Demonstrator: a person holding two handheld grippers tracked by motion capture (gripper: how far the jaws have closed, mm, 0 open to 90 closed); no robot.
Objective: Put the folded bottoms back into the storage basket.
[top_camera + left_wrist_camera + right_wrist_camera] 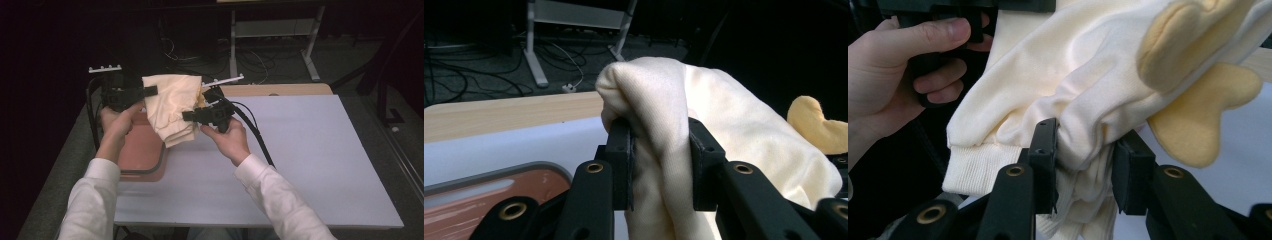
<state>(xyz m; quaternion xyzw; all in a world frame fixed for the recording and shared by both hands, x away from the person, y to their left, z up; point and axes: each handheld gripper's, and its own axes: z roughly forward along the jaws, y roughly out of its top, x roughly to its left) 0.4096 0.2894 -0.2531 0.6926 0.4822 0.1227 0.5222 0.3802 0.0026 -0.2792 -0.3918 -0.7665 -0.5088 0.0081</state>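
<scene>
Altogether, the high view shows two grippers, two hands, one cream garment, one reddish tray and one white table. At the left of that frame the left gripper (150, 91) points toward the middle, held by the left hand (116, 124), and its jaws are clamped on the upper left edge of the garment (172, 102). Below it, the tray (142, 155) lies on the left part of the table (310, 150), near the bottom of the hanging cloth. Right of centre, the right gripper (187, 116) is held by the right hand (231, 139) and bites the garment's lower right side, so the cloth hangs lifted between the two tools.

Seen from the left gripper view, a bunched fold of the garment (664, 125) sits squeezed between the two black jaws at the frame's centre, with the tray (484, 187) at lower left.

Seen from the right gripper view, the left hand (898, 70) is at upper left, and the garment (1068, 85) fills the middle, its gathered cloth pinched between the jaws at bottom centre. A ribbed cuff (978, 167) hangs just left of them, and two yellow patches (1198, 110) show at the right.
</scene>
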